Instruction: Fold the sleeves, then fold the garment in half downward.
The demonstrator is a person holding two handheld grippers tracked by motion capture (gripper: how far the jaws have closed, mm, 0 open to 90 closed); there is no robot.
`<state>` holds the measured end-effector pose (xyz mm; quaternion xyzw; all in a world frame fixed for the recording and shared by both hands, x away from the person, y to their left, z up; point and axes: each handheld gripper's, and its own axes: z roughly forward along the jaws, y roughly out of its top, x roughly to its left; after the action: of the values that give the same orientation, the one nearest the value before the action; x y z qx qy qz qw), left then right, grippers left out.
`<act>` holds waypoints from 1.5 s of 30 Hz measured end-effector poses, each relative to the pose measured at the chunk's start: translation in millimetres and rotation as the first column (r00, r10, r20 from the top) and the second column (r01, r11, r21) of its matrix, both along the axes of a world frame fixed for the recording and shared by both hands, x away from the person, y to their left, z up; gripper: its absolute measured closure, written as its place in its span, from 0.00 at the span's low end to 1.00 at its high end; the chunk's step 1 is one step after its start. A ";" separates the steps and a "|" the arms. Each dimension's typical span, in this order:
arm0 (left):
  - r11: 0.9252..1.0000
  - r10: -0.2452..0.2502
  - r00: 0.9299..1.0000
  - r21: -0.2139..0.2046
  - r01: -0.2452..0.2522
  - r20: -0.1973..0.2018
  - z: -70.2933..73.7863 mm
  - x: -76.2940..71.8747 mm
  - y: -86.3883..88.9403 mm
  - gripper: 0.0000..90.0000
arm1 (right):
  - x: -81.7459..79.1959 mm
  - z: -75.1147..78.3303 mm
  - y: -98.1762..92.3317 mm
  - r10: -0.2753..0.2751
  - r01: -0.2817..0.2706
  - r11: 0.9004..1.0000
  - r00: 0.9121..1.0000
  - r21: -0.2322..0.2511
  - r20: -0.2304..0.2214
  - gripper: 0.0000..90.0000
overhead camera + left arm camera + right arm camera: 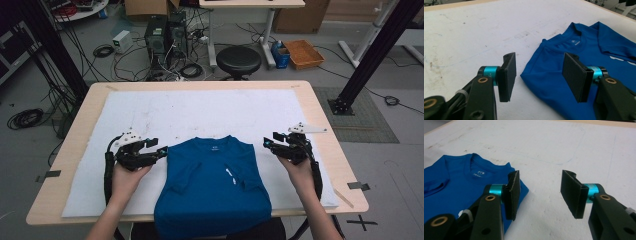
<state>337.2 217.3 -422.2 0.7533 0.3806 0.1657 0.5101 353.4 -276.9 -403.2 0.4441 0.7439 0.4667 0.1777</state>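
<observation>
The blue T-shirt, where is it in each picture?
High view: blue T-shirt at bottom centre, between both grippers.
Left gripper view: at the right, behind the right-hand jaw.
Right gripper view: at the left, behind the left-hand jaw.
Shared landmark: its collar label.

High view: fixed above the person's side, facing forward and down; far enough to take in the whole table point(320, 107), with the floor at 12 o'clock.
Left gripper view: low and close over the white mat point(474, 32), facing along its jaws; blue shirt point(564, 62) at 3 o'clock.
Right gripper view: equally low and close; shirt at 9 o'clock.
Shared: shirt collar and mat, in all three.
</observation>
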 end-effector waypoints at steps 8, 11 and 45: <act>1.000 -0.002 1.000 0.023 0.001 0.015 -3.1 -1.3 -1.5 0.47 | 2.3 -0.4 -2.8 -0.010 0.010 1.000 1.000 0.013 -0.001 0.44; 1.000 -0.003 1.000 0.029 0.002 0.028 -2.1 -2.7 0.1 0.46 | 2.6 1.2 -3.1 -0.012 0.012 1.000 1.000 0.016 0.008 0.43; 1.000 0.026 1.000 0.017 -0.026 -0.005 1.1 -1.1 2.7 0.44 | 3.3 2.2 -4.4 0.000 0.000 1.000 1.000 0.000 0.012 0.51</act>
<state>336.1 220.0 -421.1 0.7530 0.3903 0.1738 0.5004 356.7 -281.3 -401.0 0.4413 0.7428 0.4693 0.1823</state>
